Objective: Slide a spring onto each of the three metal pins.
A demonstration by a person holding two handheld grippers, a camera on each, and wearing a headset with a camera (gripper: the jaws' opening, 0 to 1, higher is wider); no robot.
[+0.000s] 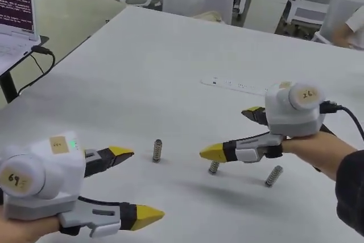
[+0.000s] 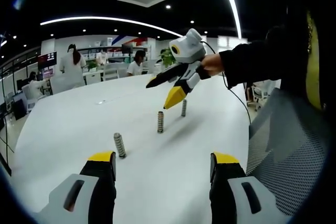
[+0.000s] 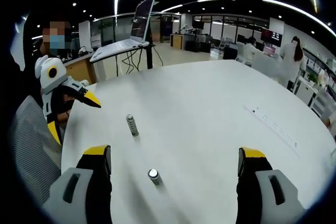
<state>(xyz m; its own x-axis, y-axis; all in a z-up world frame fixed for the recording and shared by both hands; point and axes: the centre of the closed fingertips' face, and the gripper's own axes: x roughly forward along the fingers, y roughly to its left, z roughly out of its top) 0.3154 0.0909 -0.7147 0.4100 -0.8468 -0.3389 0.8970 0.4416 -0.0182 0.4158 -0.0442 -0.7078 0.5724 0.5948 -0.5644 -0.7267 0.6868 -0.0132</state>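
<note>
White bench [image 1: 170, 55]: used as the work surface; a power strip [image 1: 233, 85] was noted lying well apart from the work.
Springs: three were found standing upright in a row on the bench, apart from one another: first spring [image 1: 157, 151], middle spring [image 1: 214, 167], third spring [image 1: 274, 176].
Pins: not made out separately. Each was judged to be hidden inside its coil, since loose springs would hardly be expected to stand so straight.
Left tongs [image 1: 136, 183]: spread wide, nothing held. They were held low, near the first spring but clear of it.
Right tongs [image 1: 232, 132]: spread, nothing pinched. They were held above the middle spring with no contact seen, which was judged a clearance position so that the coils were not knocked.
Task state: judged complete or nearly so; no loose spring was seen on the bench.
</note>
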